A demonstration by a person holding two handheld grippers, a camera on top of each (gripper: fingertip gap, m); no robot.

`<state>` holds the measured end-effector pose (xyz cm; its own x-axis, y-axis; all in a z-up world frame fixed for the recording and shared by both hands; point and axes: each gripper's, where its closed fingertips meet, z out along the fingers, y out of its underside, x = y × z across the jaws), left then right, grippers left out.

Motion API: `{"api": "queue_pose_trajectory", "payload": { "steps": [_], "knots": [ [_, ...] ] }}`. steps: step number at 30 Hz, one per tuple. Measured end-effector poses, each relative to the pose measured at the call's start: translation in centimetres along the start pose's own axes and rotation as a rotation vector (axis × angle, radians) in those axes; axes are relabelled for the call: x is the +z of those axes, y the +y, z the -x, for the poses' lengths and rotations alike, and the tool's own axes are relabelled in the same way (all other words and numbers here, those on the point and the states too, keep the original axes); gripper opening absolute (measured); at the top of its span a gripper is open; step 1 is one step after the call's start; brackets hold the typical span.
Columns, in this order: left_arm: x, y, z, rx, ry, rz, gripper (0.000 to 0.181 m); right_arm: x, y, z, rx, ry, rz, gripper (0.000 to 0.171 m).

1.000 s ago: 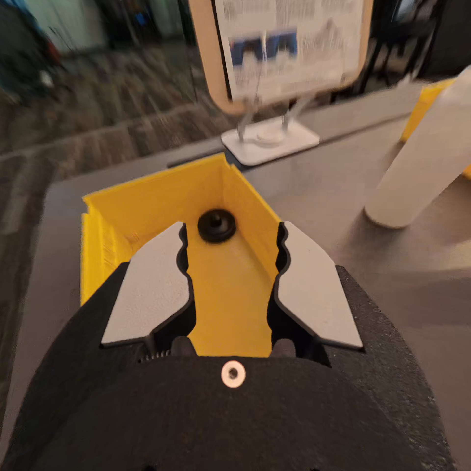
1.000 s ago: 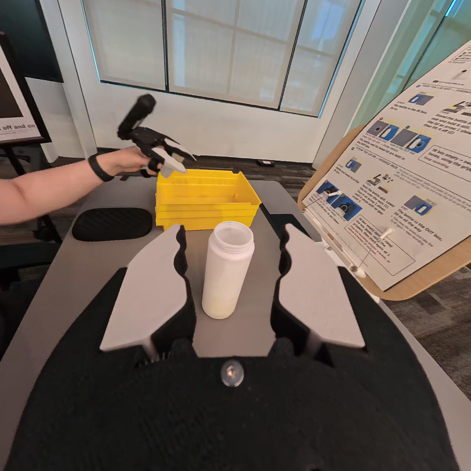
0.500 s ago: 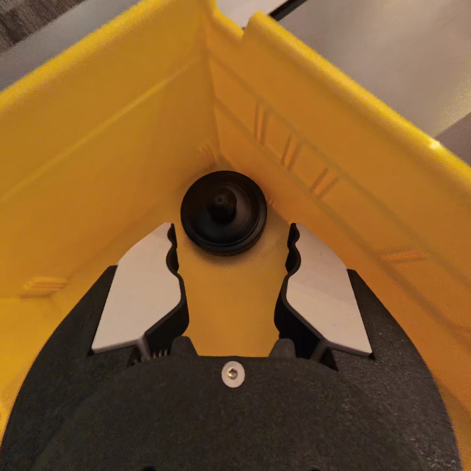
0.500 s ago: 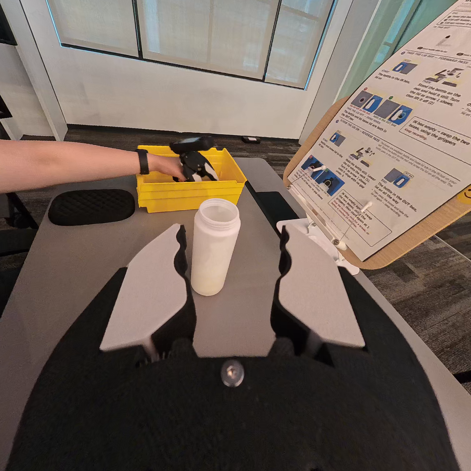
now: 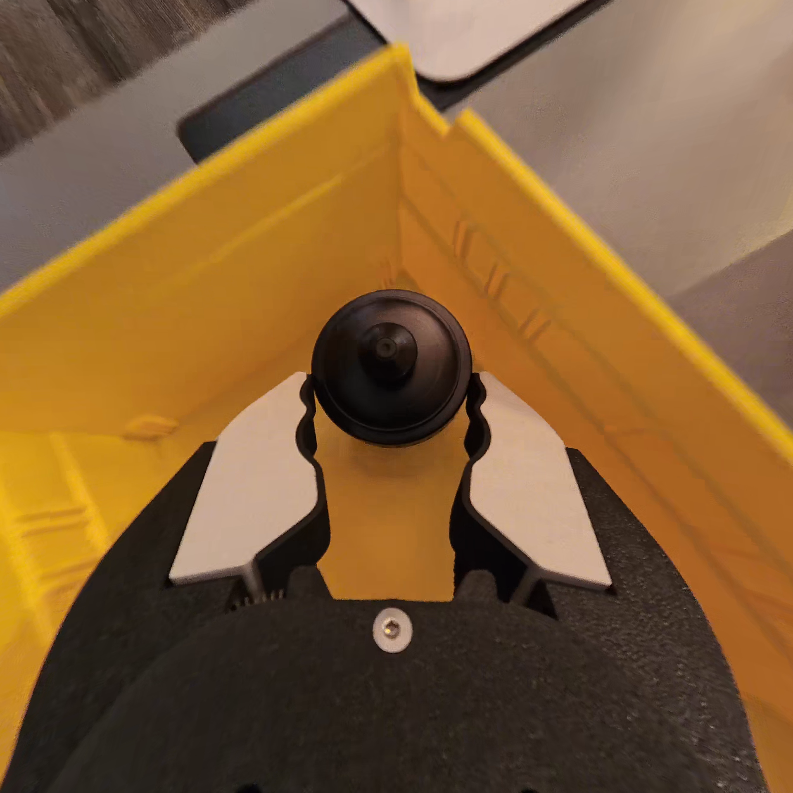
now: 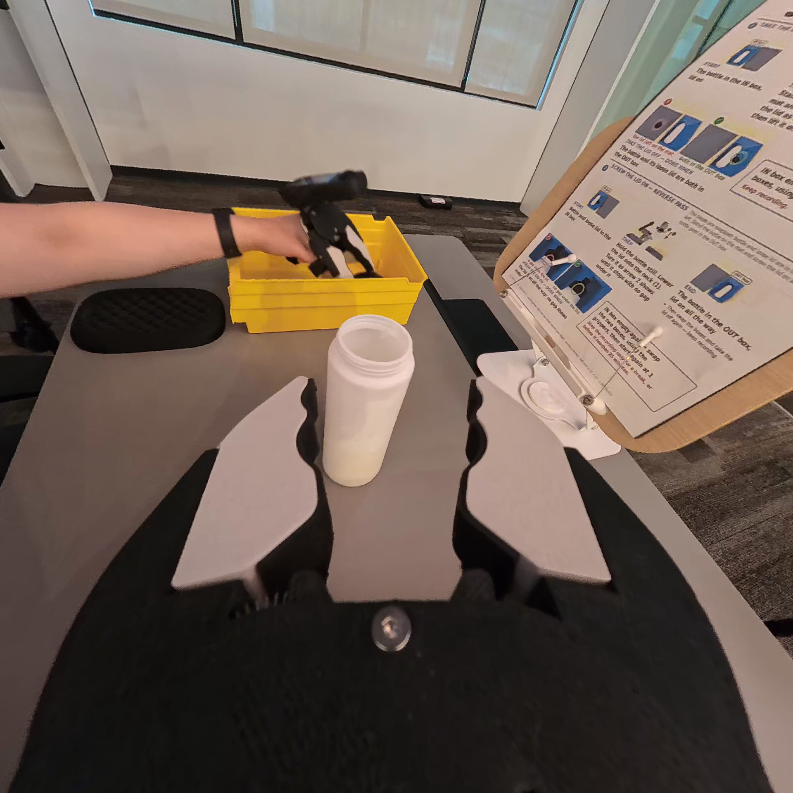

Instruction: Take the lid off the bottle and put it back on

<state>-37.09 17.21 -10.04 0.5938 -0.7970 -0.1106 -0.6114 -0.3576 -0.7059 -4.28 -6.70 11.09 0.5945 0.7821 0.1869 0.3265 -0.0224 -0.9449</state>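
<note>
Reaching deeper into the yellow bin [image 5: 223, 266] than half a second ago, left gripper [image 5: 389, 386] brackets the black lid [image 5: 390, 369], fingertips touching its sides at the bin's far corner. Right gripper [image 6: 391, 401], spread wide, empty; white bottle [image 6: 367, 399] upright between its tips, nearer than the bin.

The left tongs [image 5: 389, 377] sit deep in a corner of the yellow bin [image 5: 240, 266], its two walls meeting just ahead and closing off both sides; the black lid [image 5: 390, 369] fills the gap between their tips. Only upward and backward lies open. Ahead of the right tongs [image 6: 391, 384] the white bottle [image 6: 367, 399] stands on the bench [image 6: 128, 429], with bare surface to its left; a tilted instruction board [image 6: 669, 266] crowds the right.
</note>
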Motion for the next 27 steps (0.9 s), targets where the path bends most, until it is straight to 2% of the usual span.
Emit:
{"api": "queue_pose_trajectory", "payload": {
  "steps": [3,5,8,11,14,17,22,24,27],
  "knots": [
    [-5.2,-3.0,-0.3,0.021,-0.064,-0.17,0.068,1.0,-0.5,0.4,-0.046,0.027,0.003,0.066],
    [-9.2,-5.5,-2.1,0.05,-0.049,-0.297,0.068,2.0,-1.2,1.3,-0.097,0.025,-0.013,0.065],
    [-14.2,-9.3,-8.6,0.172,0.106,-0.445,0.068,4.0,-2.4,4.2,-0.18,-0.041,-0.052,0.065],
    [-16.7,-11.8,-17.5,0.396,0.312,-0.49,0.068,6.3,-2.5,7.6,-0.212,-0.153,-0.056,0.07],
    [-16.9,-13.3,-24.2,0.602,0.399,-0.453,0.068,8.0,-3.0,9.6,-0.213,-0.195,-0.084,0.077],
    [-16.4,-14.7,-28.5,0.731,0.443,-0.45,0.068,8.3,-2.8,9.8,-0.237,-0.178,-0.08,0.079],
    [-14.2,-14.8,-30.8,0.763,0.469,-0.418,0.068,8.2,-2.2,9.8,-0.208,-0.217,-0.054,0.078],
    [-13.9,-14.4,-31.1,0.769,0.493,-0.416,0.068,8.4,-1.4,10.1,-0.216,-0.243,-0.014,0.069],
    [-13.9,-14.2,-31.6,0.753,0.546,-0.42,0.068,9.2,-0.6,10.4,-0.208,-0.269,0.019,0.07]
  ]
}}
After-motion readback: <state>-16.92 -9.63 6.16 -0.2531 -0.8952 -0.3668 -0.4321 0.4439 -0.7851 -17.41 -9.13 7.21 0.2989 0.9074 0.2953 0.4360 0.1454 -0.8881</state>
